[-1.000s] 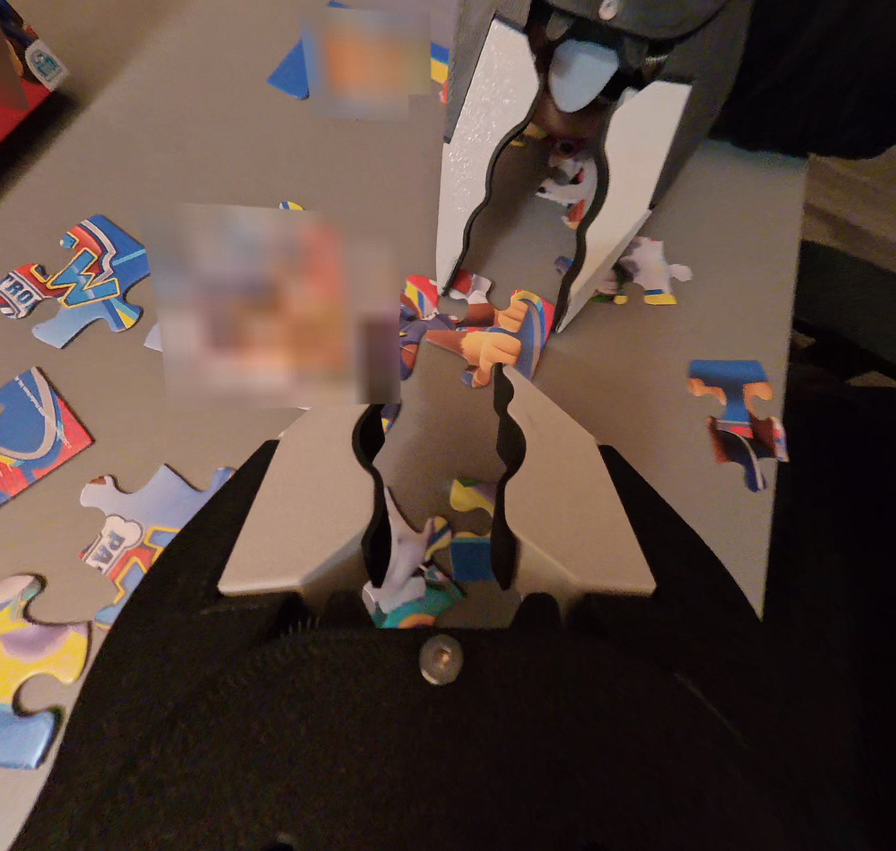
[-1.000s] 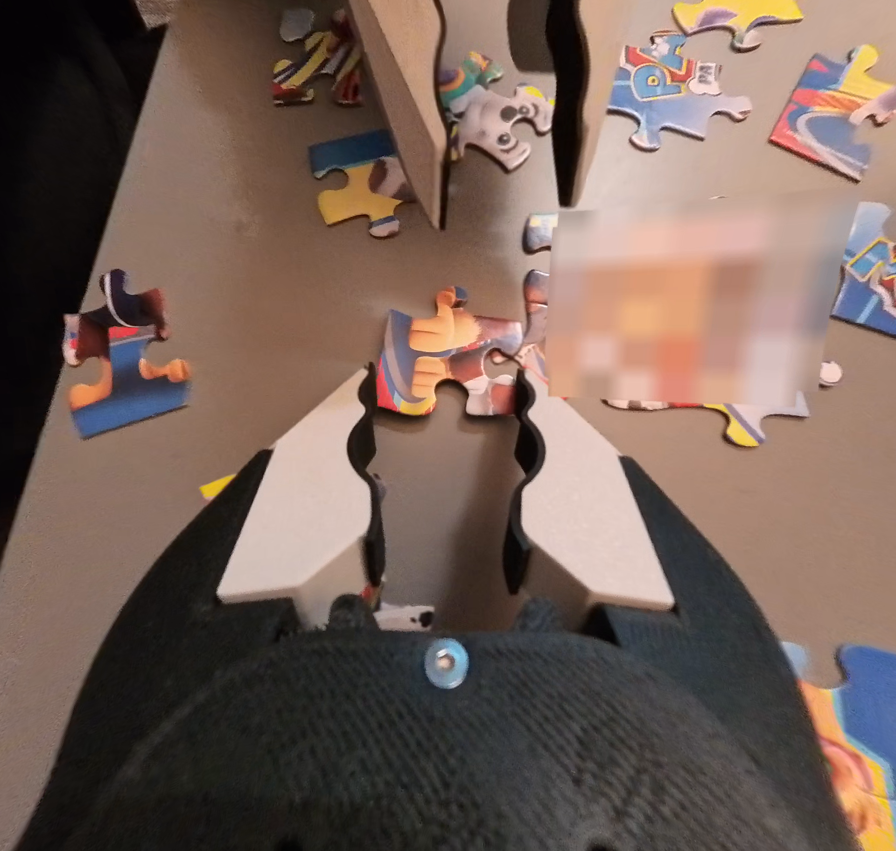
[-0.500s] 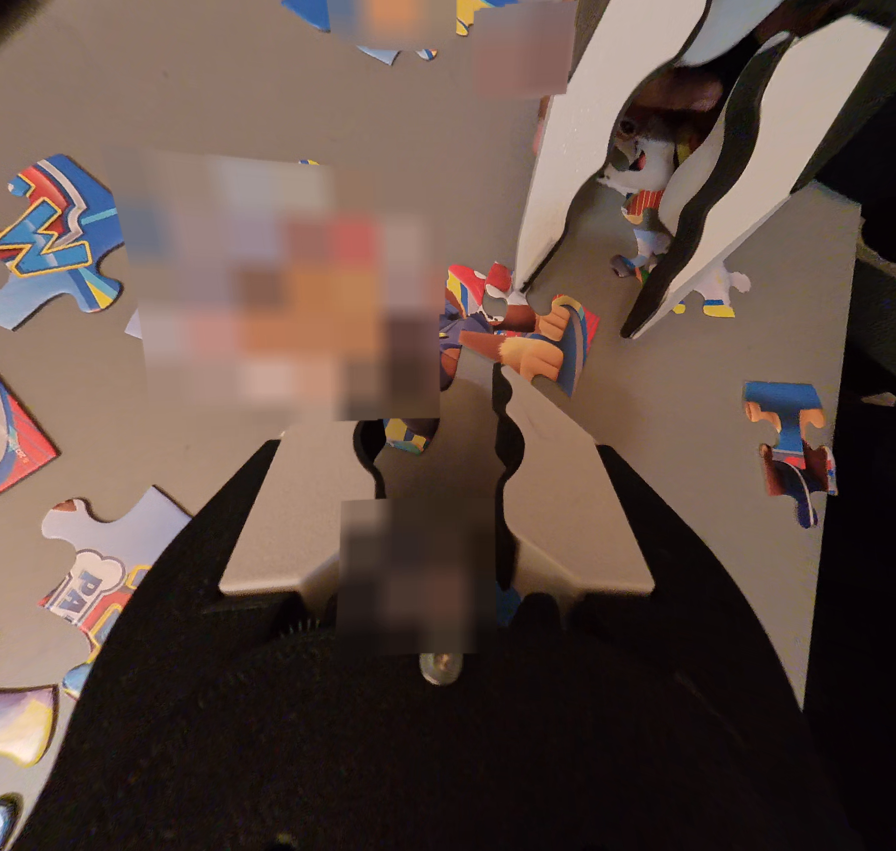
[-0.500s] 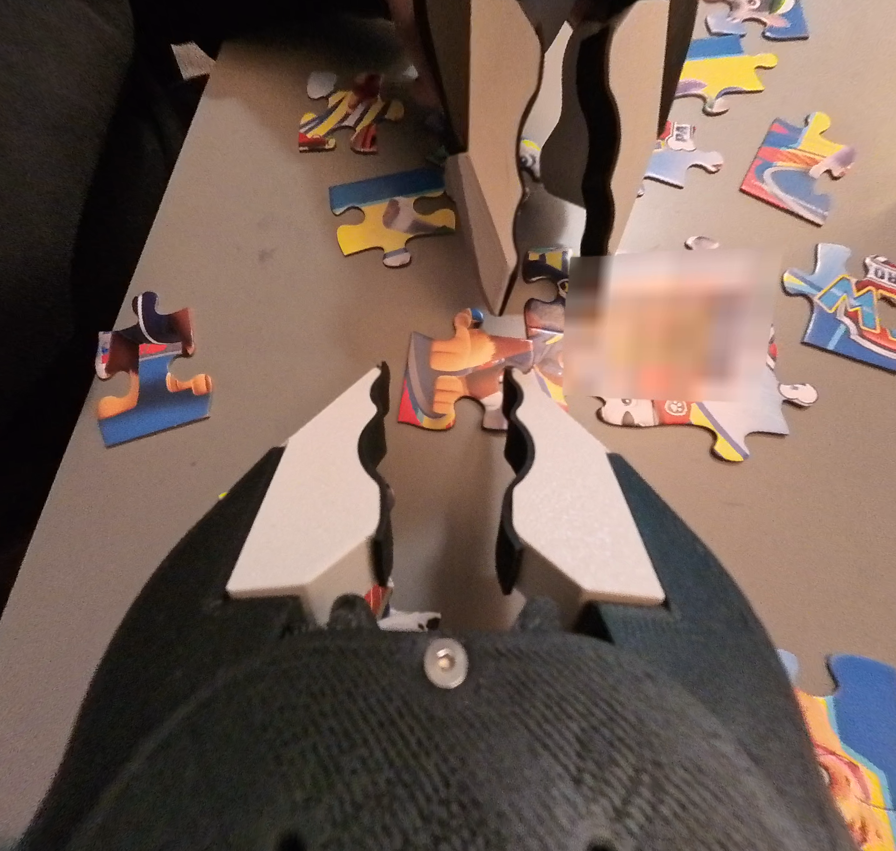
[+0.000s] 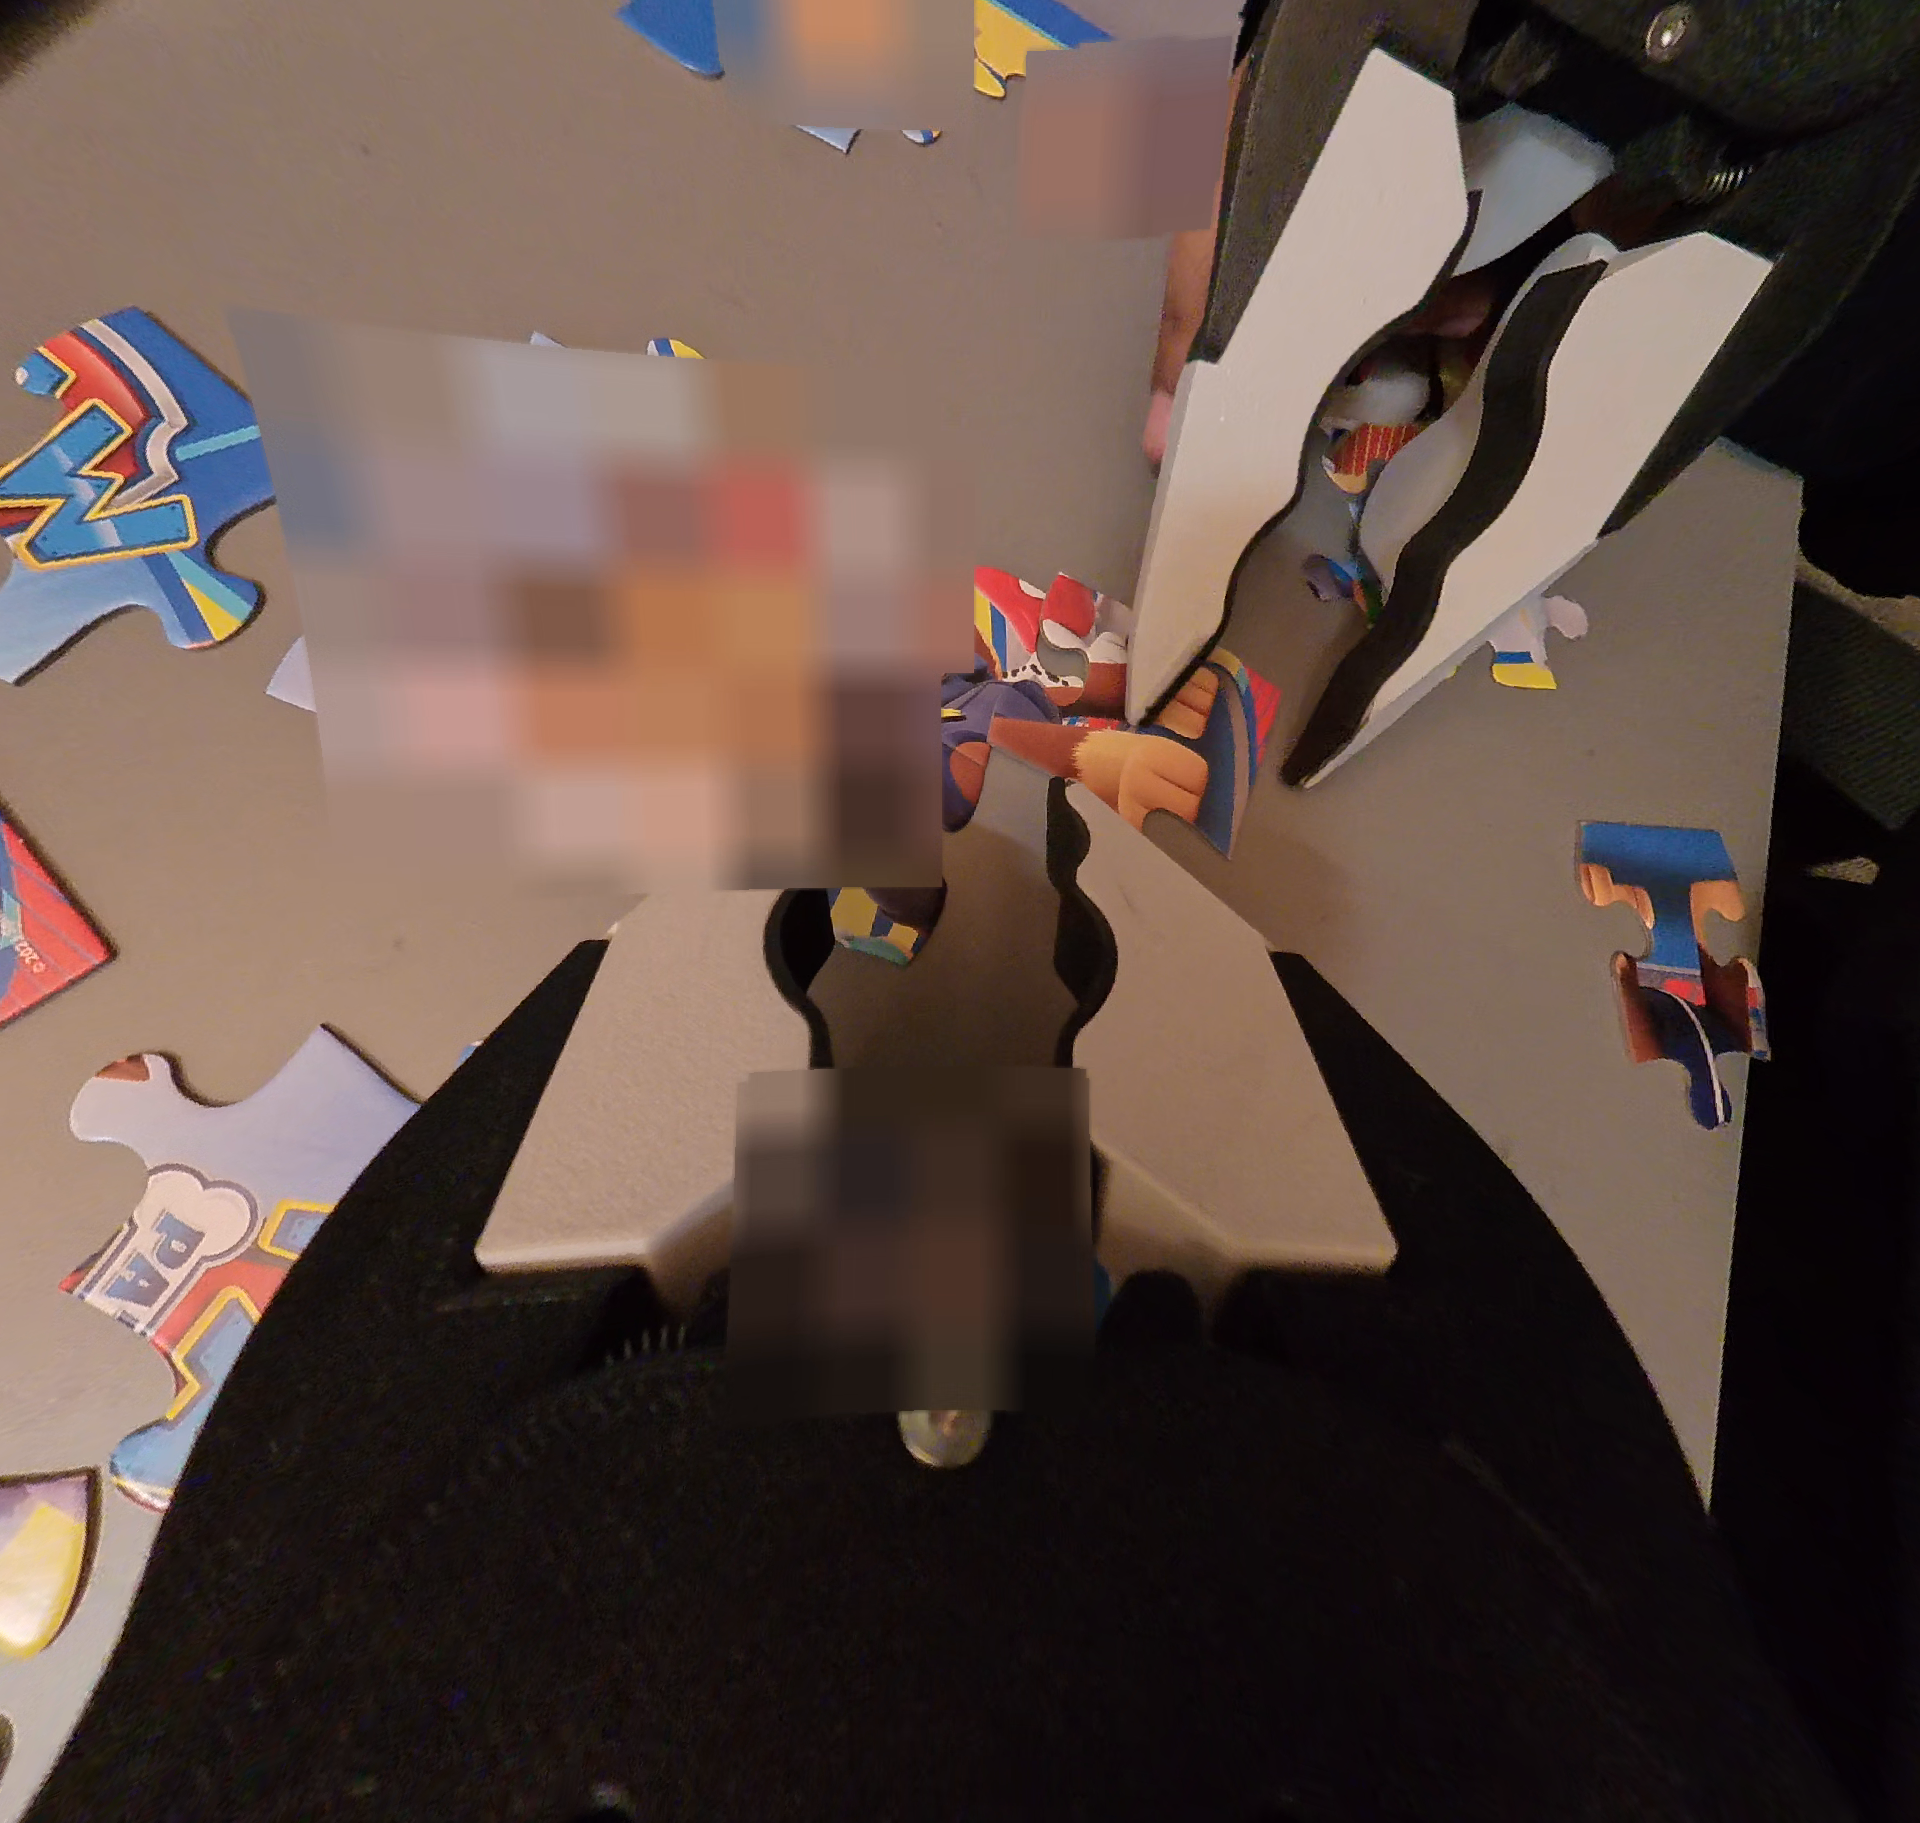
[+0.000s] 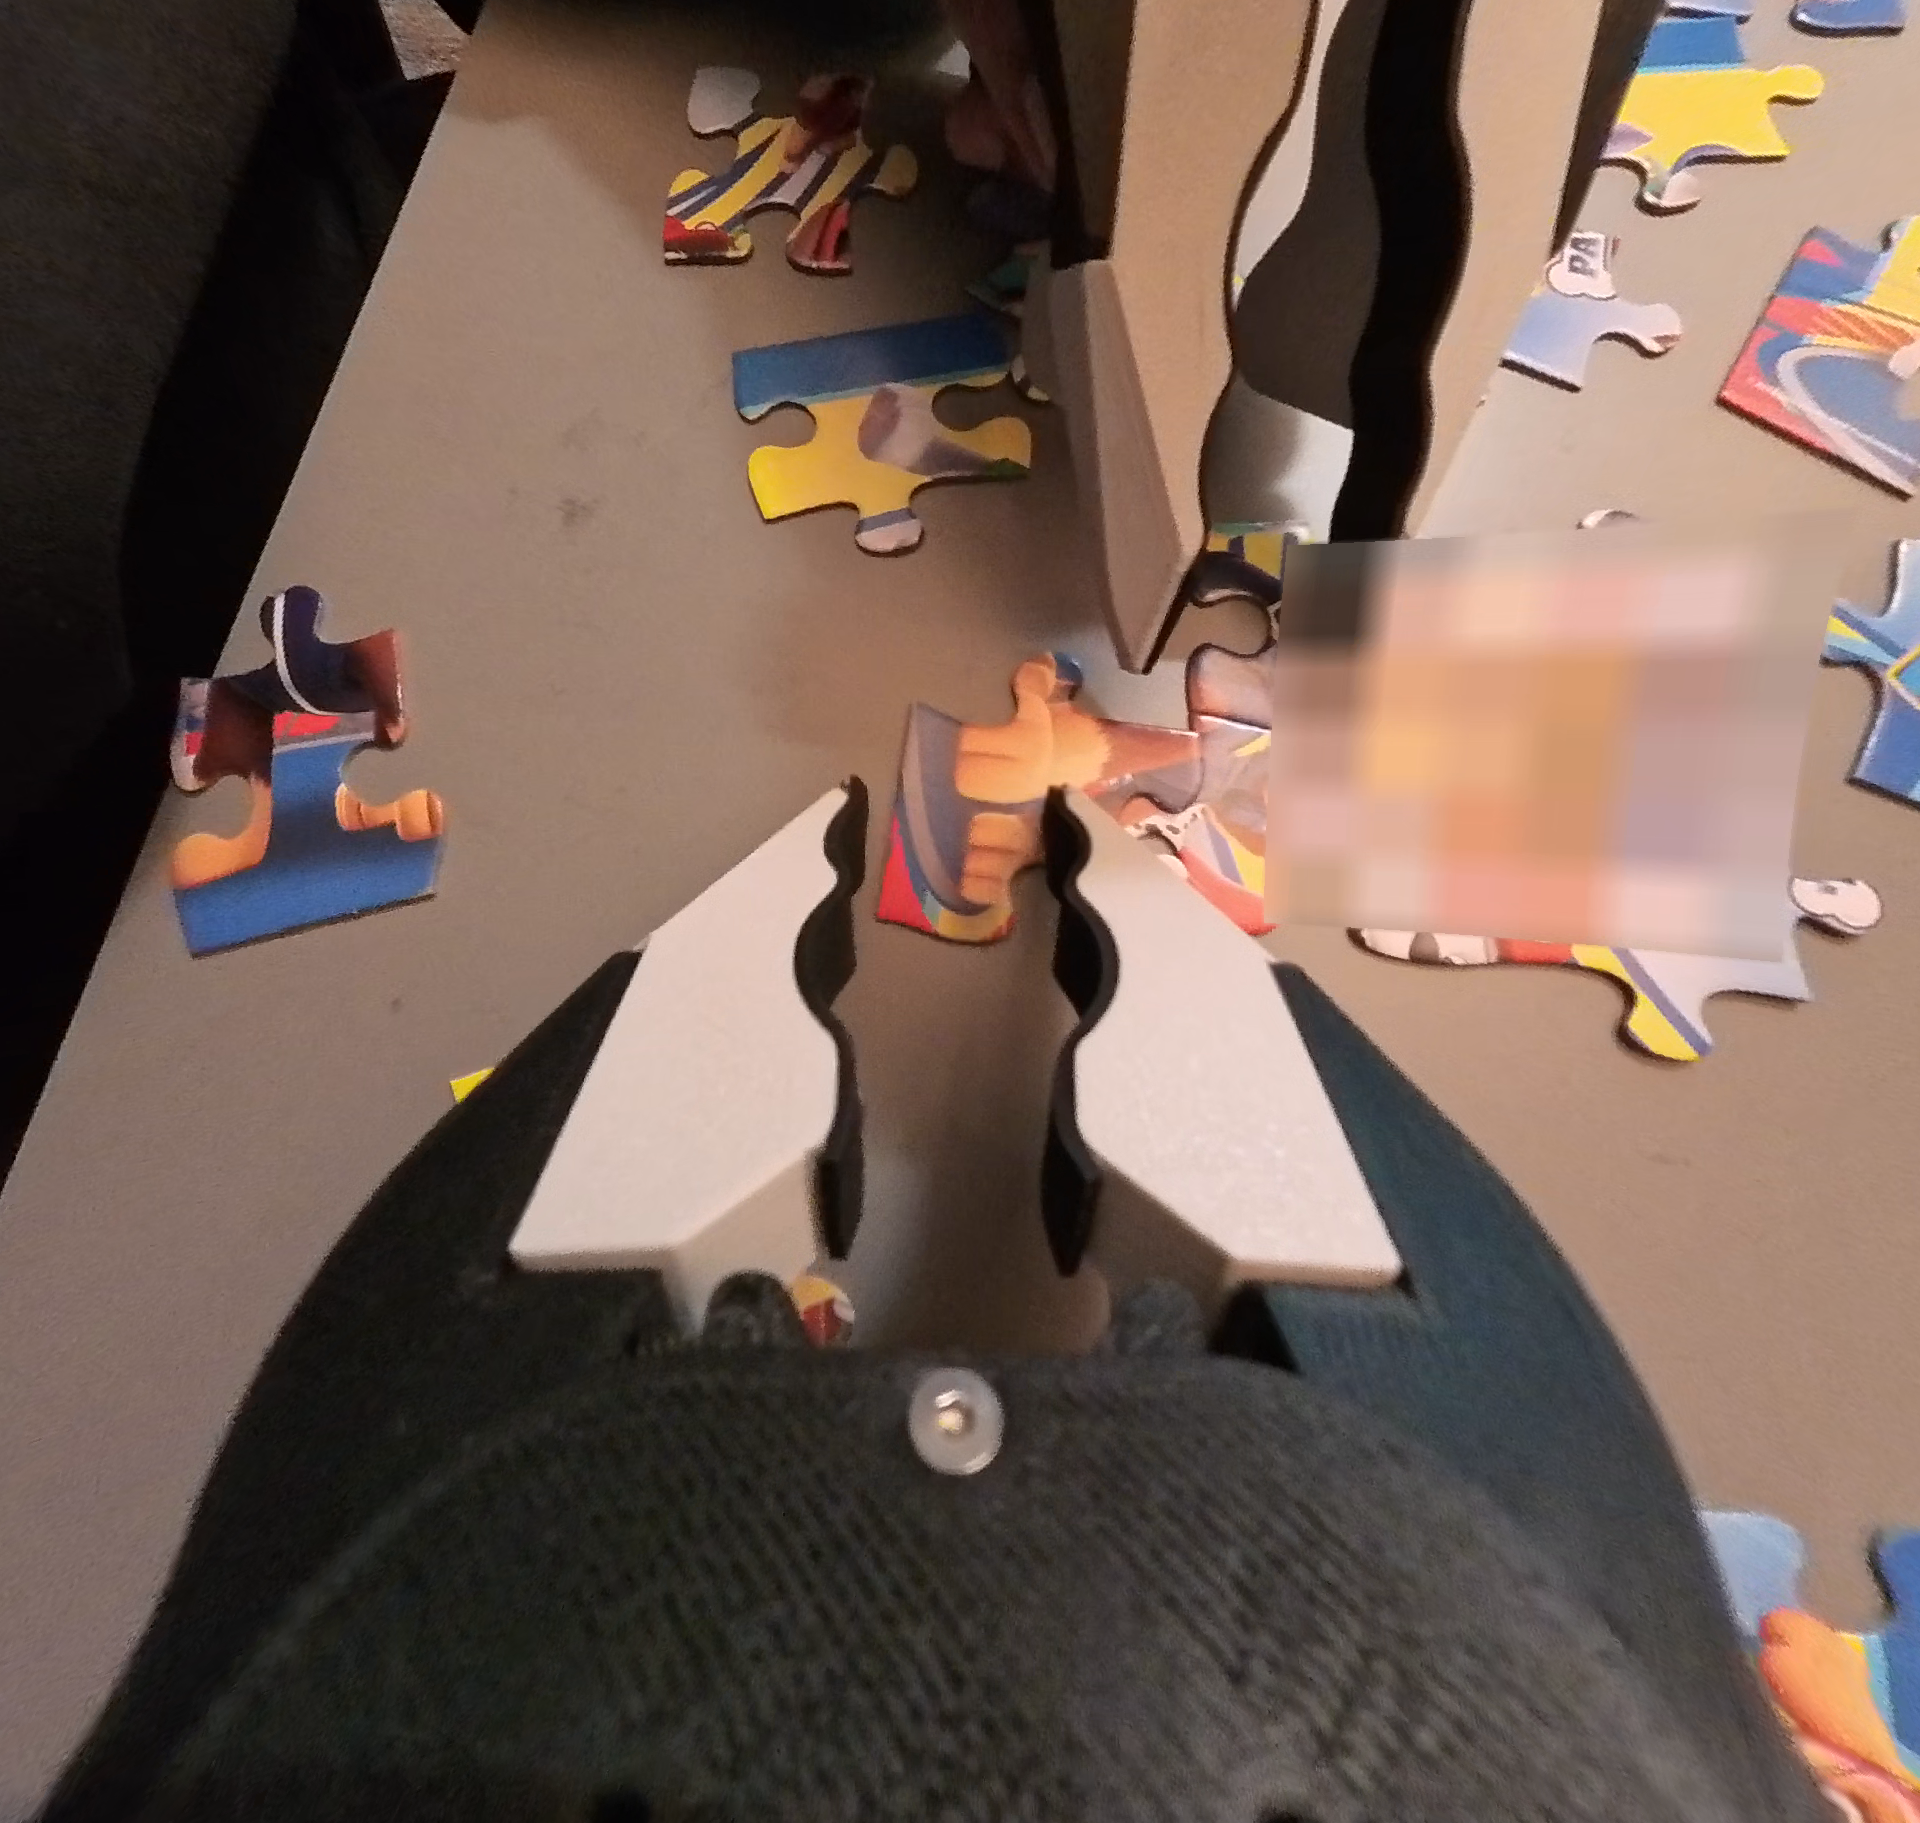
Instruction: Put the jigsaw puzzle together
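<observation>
We see both sets of fingers spread, pinching nothing: the right gripper (image 6: 951,797) straddles the paw piece (image 6: 977,838) near the desk (image 6: 623,630) edge, with the left gripper (image 5: 935,900) just beside it.

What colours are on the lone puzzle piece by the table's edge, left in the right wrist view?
Blue, orange and dark brown puzzle piece; clearest in the right wrist view.

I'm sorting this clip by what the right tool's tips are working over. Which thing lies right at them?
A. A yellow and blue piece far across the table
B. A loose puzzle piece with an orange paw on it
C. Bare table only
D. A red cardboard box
B: in the right wrist view the right tool has its open tips on either side of the paw piece, which lies flat on the table.
</observation>
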`<state>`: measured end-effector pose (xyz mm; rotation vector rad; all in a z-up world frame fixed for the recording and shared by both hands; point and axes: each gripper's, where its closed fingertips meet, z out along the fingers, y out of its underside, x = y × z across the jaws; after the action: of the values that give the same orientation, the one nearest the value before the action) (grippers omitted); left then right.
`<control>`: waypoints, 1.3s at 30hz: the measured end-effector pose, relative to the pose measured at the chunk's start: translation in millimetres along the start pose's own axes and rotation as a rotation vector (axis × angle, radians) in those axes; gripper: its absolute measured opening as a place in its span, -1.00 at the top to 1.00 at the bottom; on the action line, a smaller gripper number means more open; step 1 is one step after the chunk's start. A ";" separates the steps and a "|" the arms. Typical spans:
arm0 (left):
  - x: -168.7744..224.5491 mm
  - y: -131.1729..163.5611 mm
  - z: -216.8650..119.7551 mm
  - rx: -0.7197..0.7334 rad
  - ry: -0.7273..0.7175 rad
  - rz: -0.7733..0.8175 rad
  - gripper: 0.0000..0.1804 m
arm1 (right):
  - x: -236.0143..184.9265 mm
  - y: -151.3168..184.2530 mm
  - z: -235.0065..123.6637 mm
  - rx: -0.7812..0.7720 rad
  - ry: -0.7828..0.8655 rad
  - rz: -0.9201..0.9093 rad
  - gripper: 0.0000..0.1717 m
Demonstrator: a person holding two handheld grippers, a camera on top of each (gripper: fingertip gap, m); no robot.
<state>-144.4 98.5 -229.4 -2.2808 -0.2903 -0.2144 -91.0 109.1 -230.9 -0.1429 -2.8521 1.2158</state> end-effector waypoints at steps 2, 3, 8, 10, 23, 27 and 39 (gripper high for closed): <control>0.0 0.1 0.0 0.001 0.000 0.000 0.59 | 0.1 -0.1 0.5 -0.002 0.002 -0.015 0.63; -0.2 0.1 -0.1 0.001 0.000 0.000 0.59 | 0.2 0.0 0.6 -0.004 0.002 -0.021 0.63; -0.3 0.0 0.3 0.001 -0.003 0.004 0.59 | 2.4 -1.0 -3.2 0.006 0.006 -0.007 0.60; -0.3 0.0 0.4 0.001 -0.003 0.004 0.59 | 10.8 -1.2 -9.4 0.019 0.051 0.002 0.56; -0.4 0.1 0.4 0.002 -0.006 0.007 0.59 | 8.6 2.1 -0.7 0.017 0.018 0.012 0.54; -0.2 0.1 0.8 0.001 -0.009 0.011 0.59 | 8.7 1.7 -0.3 0.012 0.019 0.005 0.53; -0.2 -0.1 0.7 0.002 -0.008 0.010 0.60 | 9.9 2.0 0.5 -0.005 0.055 -0.012 0.50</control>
<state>-144.6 99.0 -229.8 -2.2812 -0.2832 -0.2000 -100.7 111.0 -232.6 -0.1567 -2.8055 1.1841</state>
